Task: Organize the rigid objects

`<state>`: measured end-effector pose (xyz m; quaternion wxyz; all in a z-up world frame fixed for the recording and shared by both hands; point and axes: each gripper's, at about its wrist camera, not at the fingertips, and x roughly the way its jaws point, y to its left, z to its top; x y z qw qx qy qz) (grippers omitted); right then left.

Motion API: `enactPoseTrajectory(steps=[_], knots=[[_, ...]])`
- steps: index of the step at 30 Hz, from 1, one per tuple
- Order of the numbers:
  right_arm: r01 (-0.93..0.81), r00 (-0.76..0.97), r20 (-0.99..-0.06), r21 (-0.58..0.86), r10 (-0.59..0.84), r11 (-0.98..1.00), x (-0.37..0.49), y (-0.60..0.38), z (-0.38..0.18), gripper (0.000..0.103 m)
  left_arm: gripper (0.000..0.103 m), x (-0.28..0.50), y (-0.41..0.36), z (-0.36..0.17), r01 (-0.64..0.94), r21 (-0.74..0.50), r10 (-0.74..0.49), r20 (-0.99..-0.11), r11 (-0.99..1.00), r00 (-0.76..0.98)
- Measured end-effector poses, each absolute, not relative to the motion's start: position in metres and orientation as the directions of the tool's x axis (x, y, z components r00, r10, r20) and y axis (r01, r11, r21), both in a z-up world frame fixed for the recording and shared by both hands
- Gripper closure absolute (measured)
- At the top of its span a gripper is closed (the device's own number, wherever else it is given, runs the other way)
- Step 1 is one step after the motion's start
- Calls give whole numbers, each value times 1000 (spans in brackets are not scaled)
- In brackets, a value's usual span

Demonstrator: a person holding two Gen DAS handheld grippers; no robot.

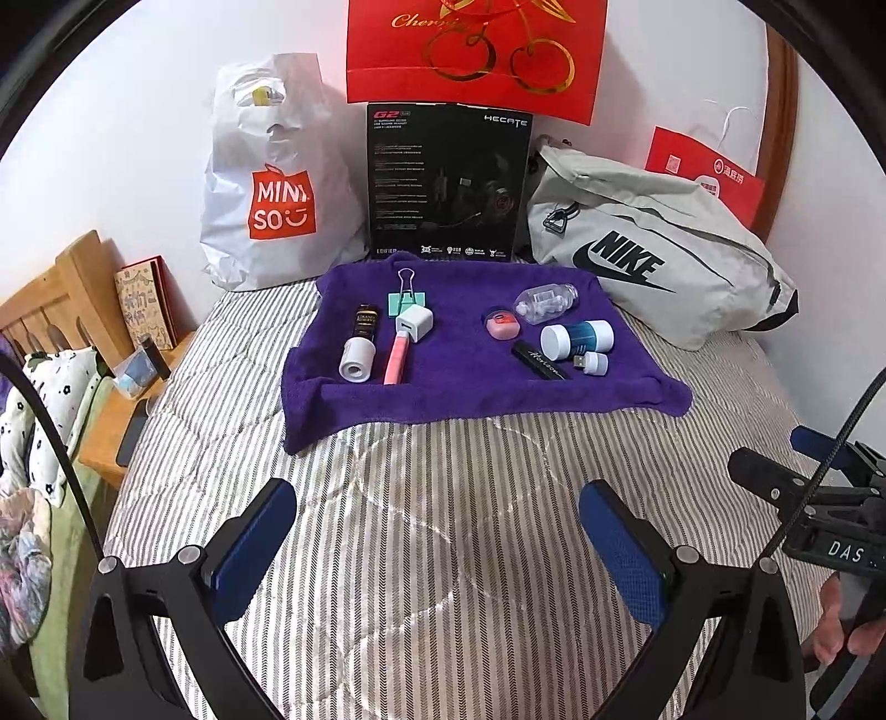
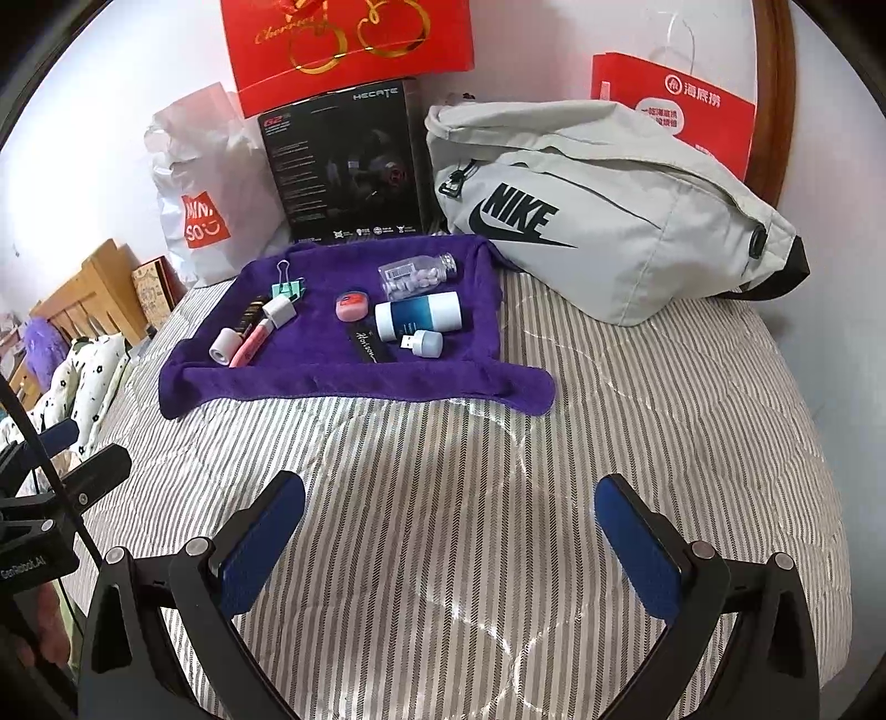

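A purple towel lies on the striped bed. On its left lie a mint binder clip, a white charger cube, a black tube with white cap and a pink marker. On its right lie a clear pill bottle, a pink round case, a white-and-teal bottle, a black stick and a small white USB plug. My left gripper and right gripper are open and empty, hovering over the bedspread short of the towel.
A MINISO bag, a black headset box, a red gift bag and a grey Nike bag stand along the wall behind the towel. A wooden nightstand is at the left.
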<state>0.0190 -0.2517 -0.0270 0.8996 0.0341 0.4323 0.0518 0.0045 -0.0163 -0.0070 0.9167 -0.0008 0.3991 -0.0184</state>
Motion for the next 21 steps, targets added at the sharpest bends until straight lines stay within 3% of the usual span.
enactPoseTrajectory(steps=[21], knots=[[-101, 611, -778, 107, 147, 989, 17, -239, -27, 0, 0, 3, -14, -6, 33, -18, -36, -733, 999, 679]])
